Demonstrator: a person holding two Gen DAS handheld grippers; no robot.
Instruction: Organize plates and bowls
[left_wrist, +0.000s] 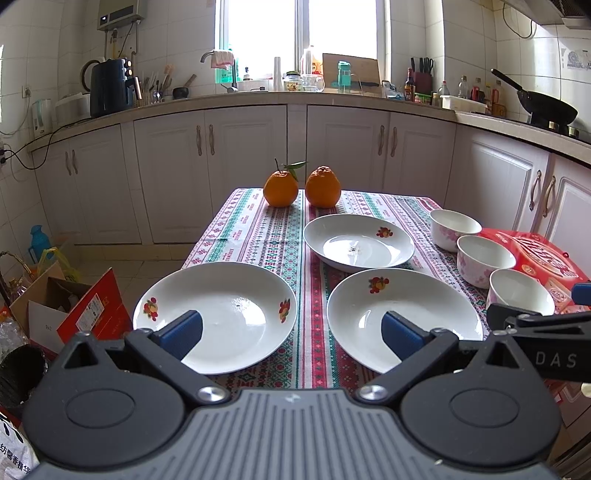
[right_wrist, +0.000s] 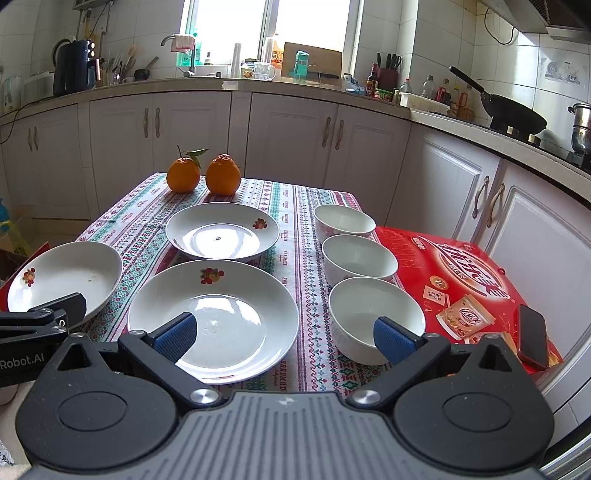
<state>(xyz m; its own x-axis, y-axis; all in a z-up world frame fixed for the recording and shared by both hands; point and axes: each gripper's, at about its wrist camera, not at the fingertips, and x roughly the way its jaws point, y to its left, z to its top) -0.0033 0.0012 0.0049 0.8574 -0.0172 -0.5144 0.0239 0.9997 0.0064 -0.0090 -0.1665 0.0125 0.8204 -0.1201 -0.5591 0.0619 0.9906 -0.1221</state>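
Observation:
Three white plates with fruit prints lie on a patterned tablecloth: a near-left plate (left_wrist: 218, 314) (right_wrist: 66, 273), a near-middle plate (left_wrist: 402, 314) (right_wrist: 218, 314) and a far plate (left_wrist: 358, 242) (right_wrist: 221, 230). Three white bowls stand in a row at the right: far bowl (right_wrist: 344, 220) (left_wrist: 454, 227), middle bowl (right_wrist: 358, 258) (left_wrist: 484, 258) and near bowl (right_wrist: 373, 317) (left_wrist: 521, 291). My left gripper (left_wrist: 291, 332) hovers open above the gap between the two near plates. My right gripper (right_wrist: 284, 332) is open, low over the cloth between the near-middle plate and the near bowl.
Two oranges (left_wrist: 301, 186) (right_wrist: 203, 175) sit at the table's far edge. A red snack box (right_wrist: 461, 280) with a phone (right_wrist: 532, 336) on it lies to the right of the bowls. Cardboard boxes (left_wrist: 66, 310) stand on the floor at left. Kitchen cabinets (left_wrist: 332, 147) run behind.

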